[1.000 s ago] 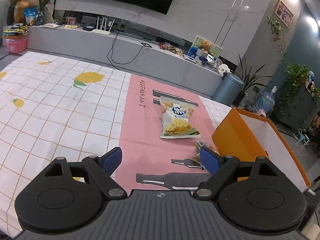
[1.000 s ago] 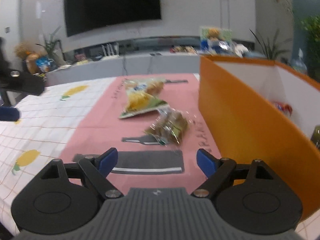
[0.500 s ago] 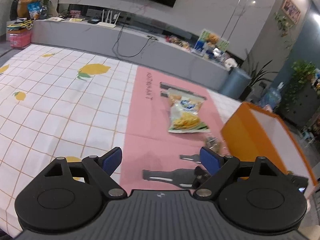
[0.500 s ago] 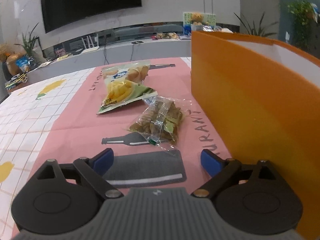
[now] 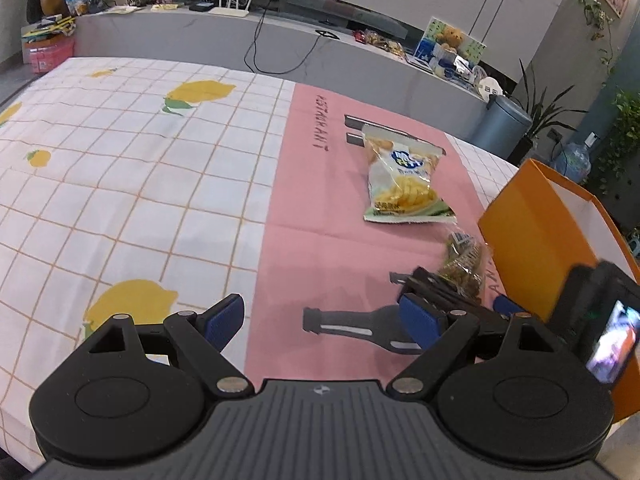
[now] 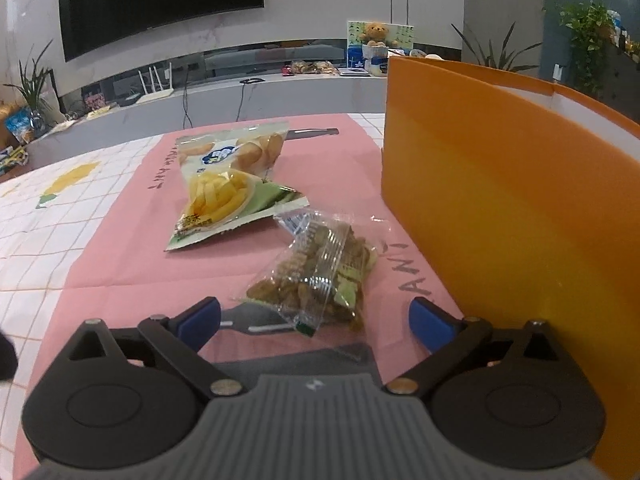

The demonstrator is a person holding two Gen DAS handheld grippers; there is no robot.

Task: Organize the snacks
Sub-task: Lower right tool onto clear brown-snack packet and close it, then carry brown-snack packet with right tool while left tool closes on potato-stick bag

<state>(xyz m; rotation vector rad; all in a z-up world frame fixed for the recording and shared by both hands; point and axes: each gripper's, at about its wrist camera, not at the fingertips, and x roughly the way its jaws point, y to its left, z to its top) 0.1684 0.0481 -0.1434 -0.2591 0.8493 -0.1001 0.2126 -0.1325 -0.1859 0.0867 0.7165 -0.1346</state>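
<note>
A clear bag of brown snacks (image 6: pixel 320 276) lies on the pink mat (image 6: pixel 120 280), close beside the orange box (image 6: pixel 500 220). Just behind it lies a chips bag (image 6: pixel 228 188) printed with yellow fries. My right gripper (image 6: pixel 316 320) is low over the mat and its jaws are opening. The clear bag's near end lies between them, and the pads do not touch it. My left gripper (image 5: pixel 322 318) stands open and empty over the mat, left of the clear bag (image 5: pixel 464 264) and short of the chips bag (image 5: pixel 404 184). The right gripper's body (image 5: pixel 600 320) shows beside the orange box (image 5: pixel 532 240).
A white checked tablecloth with lemon prints (image 5: pixel 120 184) covers the table left of the mat. The box's tall orange wall stands right beside my right gripper. Beyond the table stand a long grey console (image 5: pixel 280 48), a dark screen (image 6: pixel 160 0), a bin (image 5: pixel 500 124) and plants.
My right gripper has moved forward to the clear bag and its jaws have spread wider. My left gripper has sunk and tilted down, and the right gripper has come into its view.
</note>
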